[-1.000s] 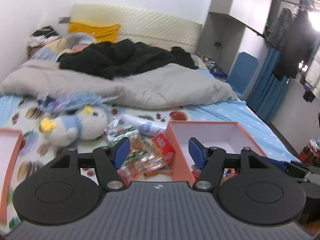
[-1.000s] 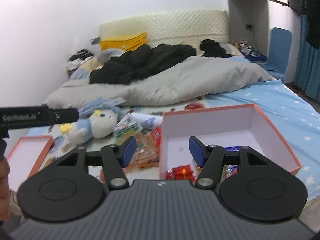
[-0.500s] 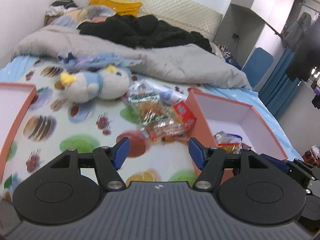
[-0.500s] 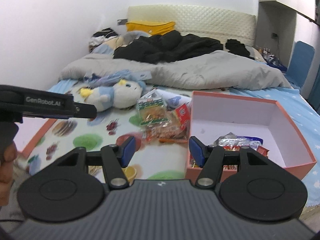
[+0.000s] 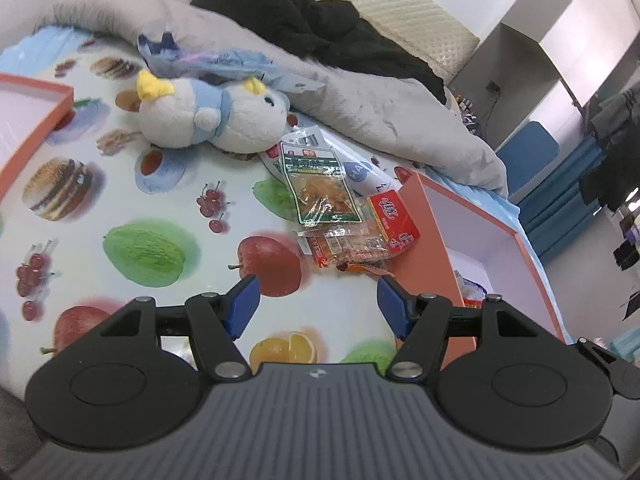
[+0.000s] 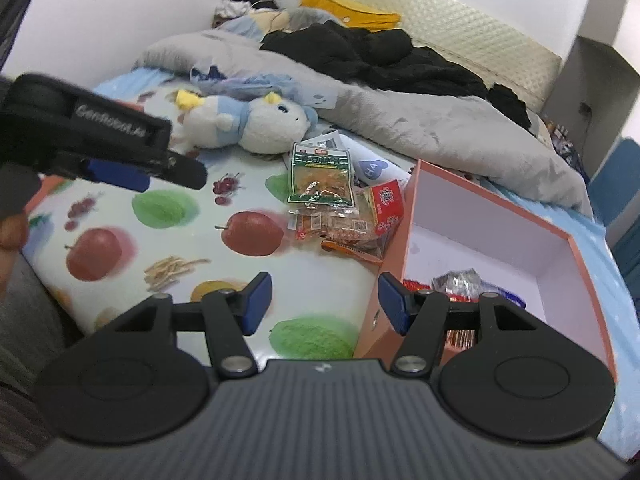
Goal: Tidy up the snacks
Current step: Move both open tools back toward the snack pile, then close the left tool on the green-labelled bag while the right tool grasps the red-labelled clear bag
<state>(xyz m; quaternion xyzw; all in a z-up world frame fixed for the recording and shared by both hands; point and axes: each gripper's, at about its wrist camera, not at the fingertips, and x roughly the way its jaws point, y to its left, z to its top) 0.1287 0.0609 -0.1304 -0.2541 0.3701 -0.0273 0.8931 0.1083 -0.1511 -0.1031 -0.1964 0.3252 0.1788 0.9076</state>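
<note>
A heap of snack packets lies on the fruit-print sheet (image 5: 160,208) beside an orange box (image 5: 424,232): a green packet (image 5: 320,184), a red packet (image 5: 394,216) and clear packets (image 5: 344,246). The same green packet (image 6: 322,176) and orange box (image 6: 496,216) show in the right wrist view, where several wrapped snacks (image 6: 460,280) lie inside the box. My left gripper (image 5: 318,304) hangs open and empty over the sheet, short of the heap. Just as empty, my right gripper (image 6: 324,298) stands open near the box's front corner. The left gripper (image 6: 120,168) also juts in from the left there.
A white and blue plush toy (image 5: 208,116) lies behind the snacks. An orange lid (image 5: 36,120) sits at the left edge of the bed. A grey duvet (image 5: 360,92) and black clothes (image 5: 328,28) cover the far half. A hand (image 6: 12,232) shows at the left.
Both grippers have sunk toward the bed and rolled, so the view tilts. The snack heap and box now look larger and closer. The jaws' gaps are unchanged.
</note>
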